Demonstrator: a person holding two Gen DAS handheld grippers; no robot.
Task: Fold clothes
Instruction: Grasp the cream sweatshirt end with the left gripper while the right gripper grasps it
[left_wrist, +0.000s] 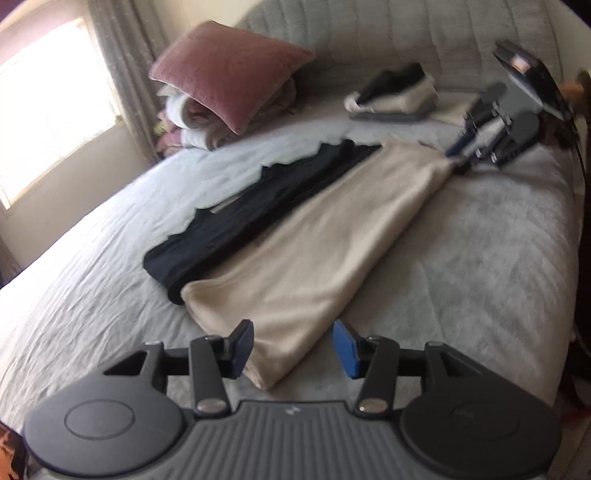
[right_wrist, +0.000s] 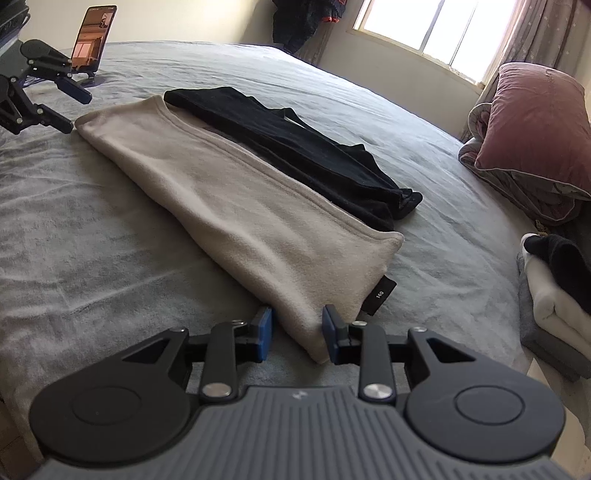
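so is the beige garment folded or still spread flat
Folded lengthwise. The beige garment lies as a long narrow strip on the bed, doubled edges at its near end, with a black size tag poking out.

On the grey bed we count two garments laid out side by side: one beige garment and one black garment. Near the bed's head we count one pink pillow and one stack of folded clothes. One phone stands at the bed's far corner.
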